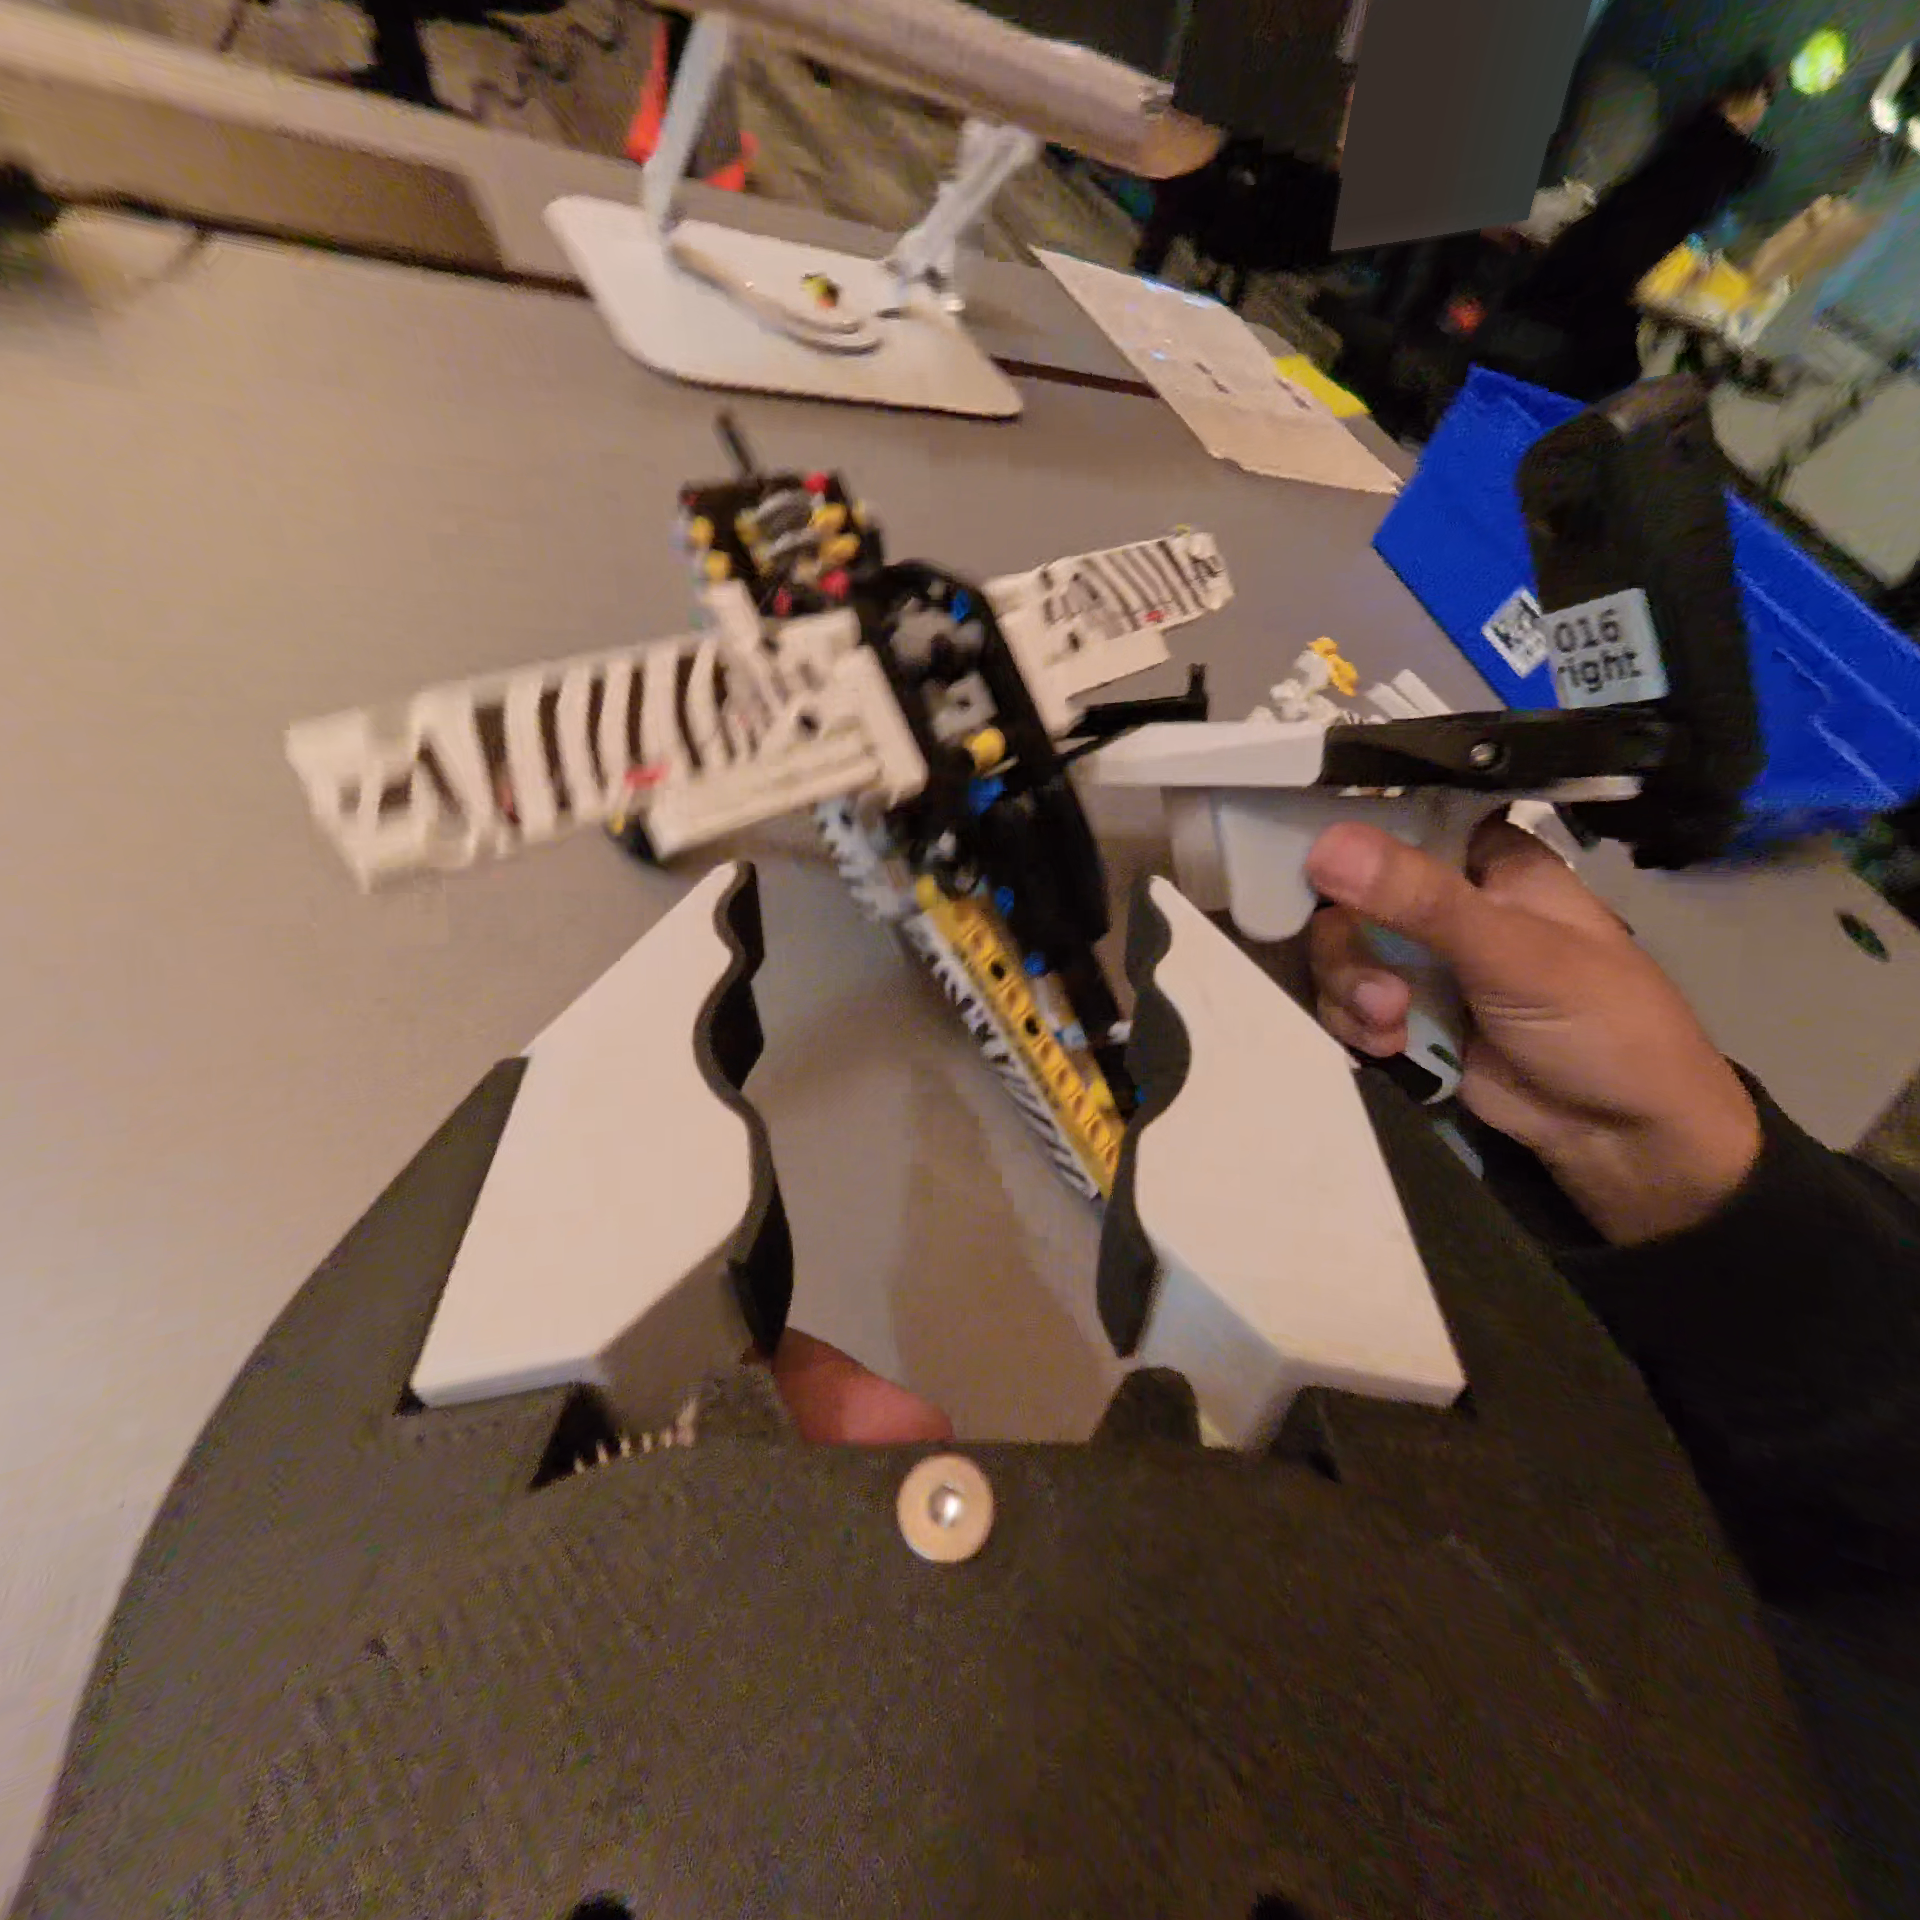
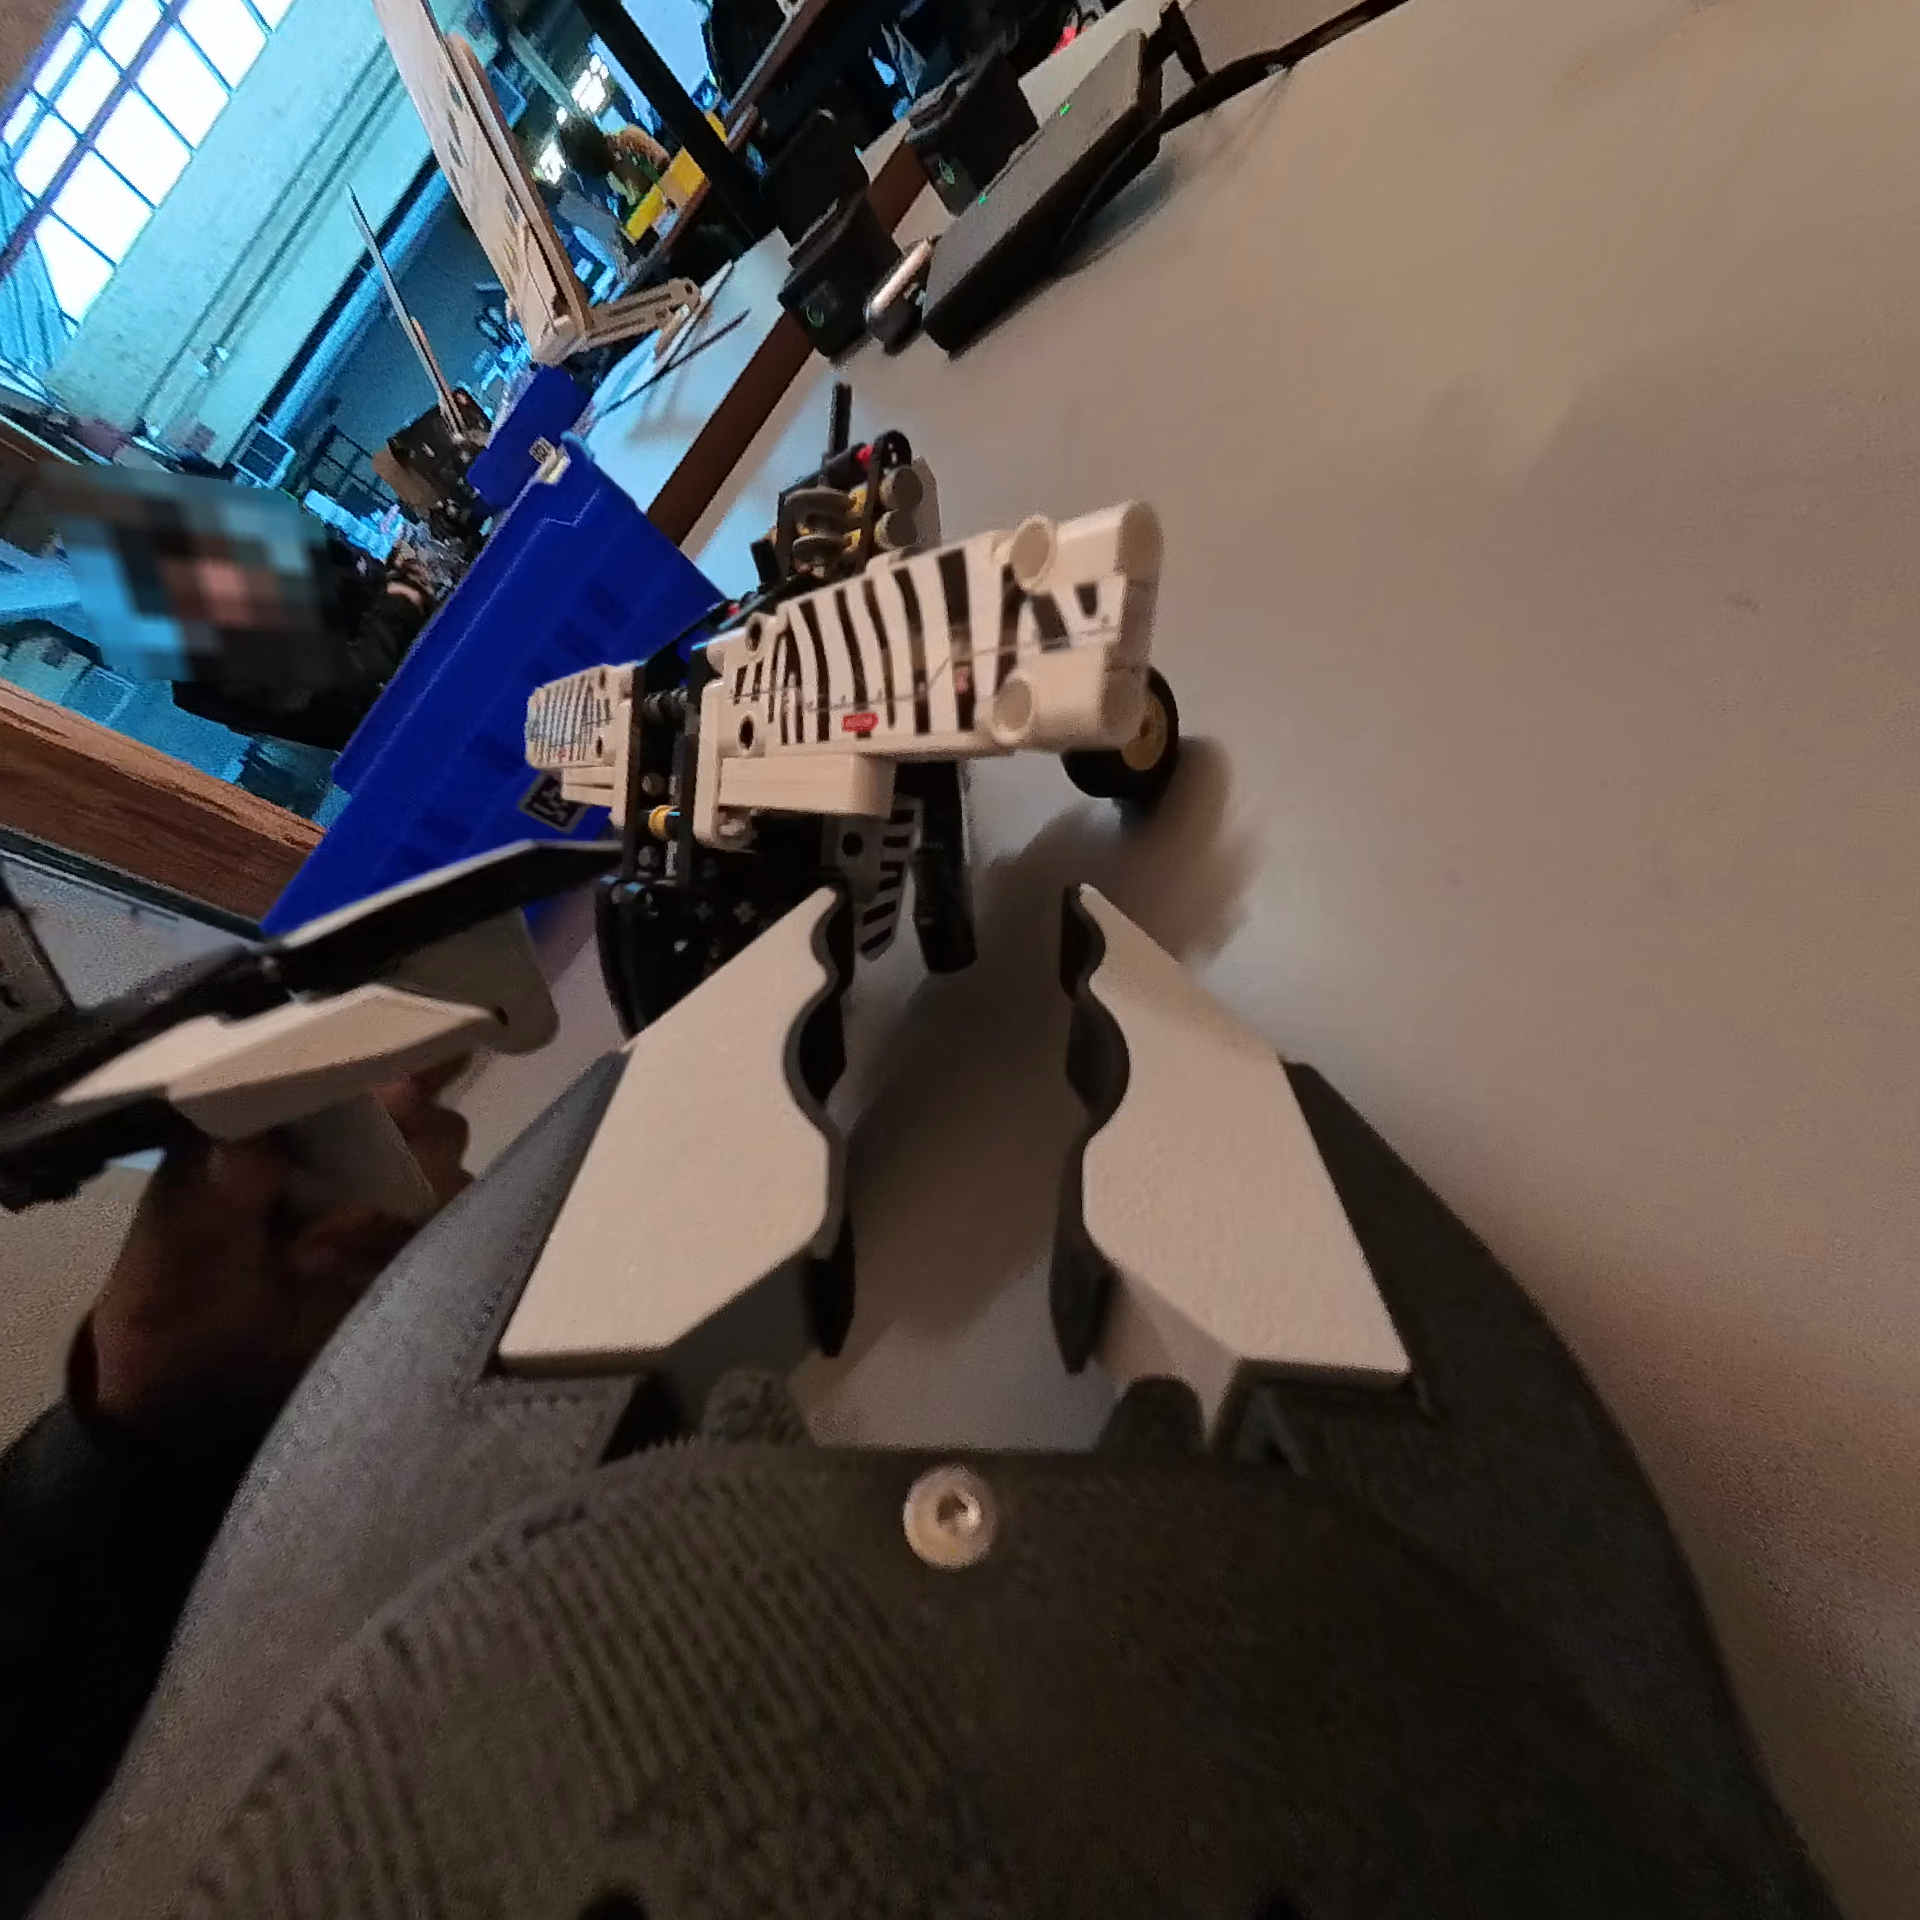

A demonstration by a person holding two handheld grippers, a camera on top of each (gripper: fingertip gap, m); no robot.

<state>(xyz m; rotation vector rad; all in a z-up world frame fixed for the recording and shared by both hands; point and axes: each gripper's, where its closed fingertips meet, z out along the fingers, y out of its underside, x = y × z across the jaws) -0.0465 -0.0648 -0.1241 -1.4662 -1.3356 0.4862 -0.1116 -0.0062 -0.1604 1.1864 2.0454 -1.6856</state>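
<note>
On the grey table [image 1: 260,520] — both grippers open beside the striped brick model [image 1: 790,707].

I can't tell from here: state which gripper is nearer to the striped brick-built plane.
Left. The left gripper is open with the striped brick-built plane lying between its fingers, along the right one. The right gripper is open just short of the plane's black underside, nothing between its fingers.

obstacles: brick model [image 1: 914,727], blue bin [image 1: 1475,551] | free: table [image 1: 260,987] left
</note>
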